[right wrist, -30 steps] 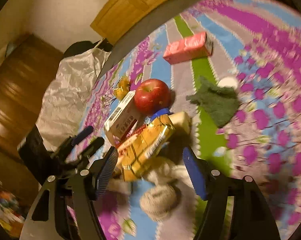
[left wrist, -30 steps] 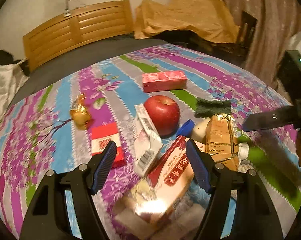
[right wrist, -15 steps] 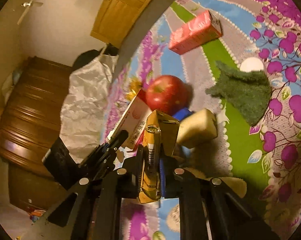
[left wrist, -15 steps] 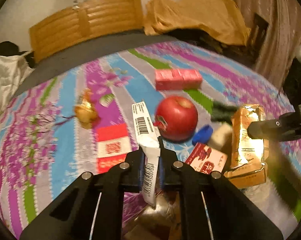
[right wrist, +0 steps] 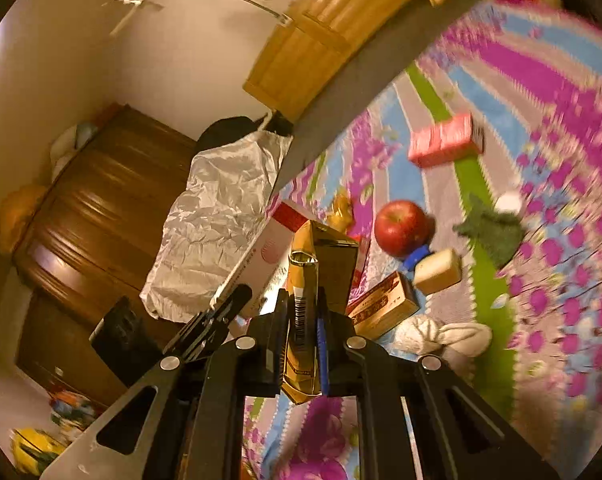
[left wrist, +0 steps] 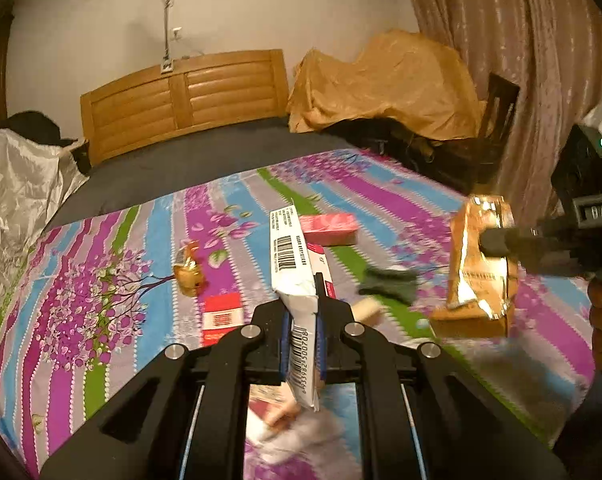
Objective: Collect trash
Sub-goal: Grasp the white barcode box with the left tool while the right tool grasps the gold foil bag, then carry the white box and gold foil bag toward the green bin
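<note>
My left gripper (left wrist: 301, 336) is shut on a flattened white box (left wrist: 291, 264) with barcodes, held up above the striped bedspread (left wrist: 101, 280). My right gripper (right wrist: 305, 328) is shut on a crumpled gold carton (right wrist: 321, 264), also lifted; in the left wrist view that carton (left wrist: 477, 272) hangs at the right in the right gripper (left wrist: 487, 240). On the bed lie a red apple (right wrist: 400, 227), a pink box (left wrist: 329, 229), a brown-red box (right wrist: 381, 308), a red-white packet (left wrist: 222, 318), a gold wrapper (left wrist: 188, 274) and crumpled tissue (right wrist: 441, 336).
A silver bag (right wrist: 217, 220) stands open beside the bed's left edge, with a wooden cabinet (right wrist: 85, 216) behind it. A green cloth (right wrist: 493, 232), a beige block (right wrist: 437, 266) and a blue cap (right wrist: 415, 258) lie near the apple. The headboard (left wrist: 181, 100) is at the far end.
Both grippers closed from open, the left on the white box and the right on the gold carton. Both then rose off the bed with their items.
</note>
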Demonstrator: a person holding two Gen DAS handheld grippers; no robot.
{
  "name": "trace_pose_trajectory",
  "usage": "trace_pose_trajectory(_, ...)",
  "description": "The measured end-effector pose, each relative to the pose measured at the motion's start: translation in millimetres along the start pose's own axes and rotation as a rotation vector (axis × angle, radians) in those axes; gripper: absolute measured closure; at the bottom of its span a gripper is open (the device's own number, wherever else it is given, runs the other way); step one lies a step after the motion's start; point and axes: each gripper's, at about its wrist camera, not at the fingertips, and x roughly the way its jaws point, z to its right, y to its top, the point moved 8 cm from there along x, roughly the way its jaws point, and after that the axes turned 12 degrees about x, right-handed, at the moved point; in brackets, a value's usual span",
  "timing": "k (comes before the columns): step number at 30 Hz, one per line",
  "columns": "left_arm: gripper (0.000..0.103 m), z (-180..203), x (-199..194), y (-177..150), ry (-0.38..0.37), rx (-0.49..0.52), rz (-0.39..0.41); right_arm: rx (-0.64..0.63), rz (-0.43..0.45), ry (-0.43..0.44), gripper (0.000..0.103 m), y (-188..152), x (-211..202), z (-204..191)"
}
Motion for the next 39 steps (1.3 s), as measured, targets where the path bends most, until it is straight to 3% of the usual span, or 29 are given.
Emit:
trace_pose_trajectory(7,0.095,63,-24,20,0.019,0.057,0.006,-0.152,0.114,-0.125,0.089,-13,-89,-23)
trace_pose_trajectory(13,0.095,109,-29,29,0.005,0.05,-0.01,-0.208,0.187,-0.228,0.089,-29,-149,-16)
trace_pose_trajectory(25,0.095,198,-35,74,-0.071,0.135,0.032,-0.202,0.363,-0.313,0.089,-34,-261,-1)
trace_pose_trajectory(39,0.095,335,-33,141,-0.205,0.285,0.117,-0.166,0.63,-0.471,0.089,-27,-447,36)
